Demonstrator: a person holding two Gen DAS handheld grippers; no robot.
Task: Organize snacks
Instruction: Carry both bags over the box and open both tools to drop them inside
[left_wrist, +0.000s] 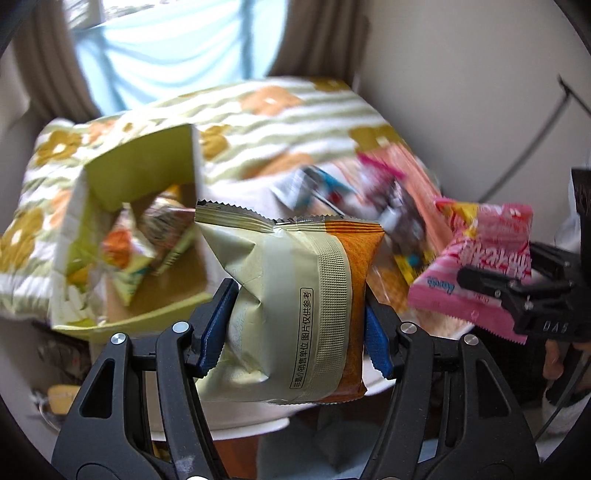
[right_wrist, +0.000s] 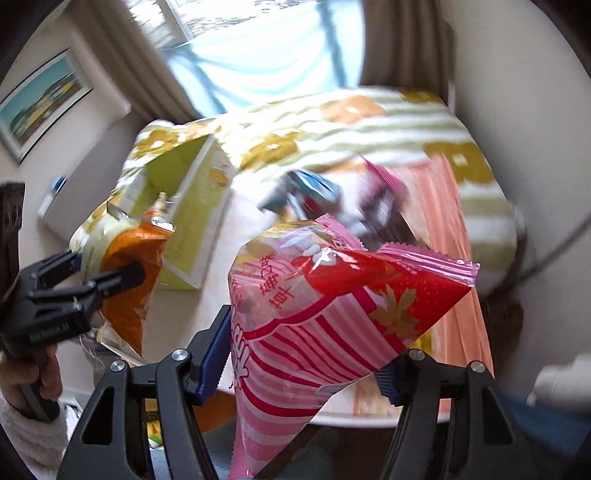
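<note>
L claw (left_wrist: 295, 325) clamps beige-orange packet (left_wrist: 291, 306); R claw (right_wrist: 306, 365) clamps pink packet (right_wrist: 325, 325); bkgd blurred.

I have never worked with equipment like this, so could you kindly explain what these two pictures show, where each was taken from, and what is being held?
There is no robot here: a person holds a hand-operated black plastic claw in each hand. Each claw carries a wide-angle camera looking forward along its fingers, so each picture is one claw's own view.

In the left camera's picture, the left claw is shut on a beige and orange foil snack bag. In the right camera's picture, the right claw is shut on a pink and red striped snack bag. Each claw also appears at the edge of the other's picture.

Beyond them stands a round white table with an open yellow-green cardboard box holding a few snacks, and a blurred pile of loose snack packets.
</note>
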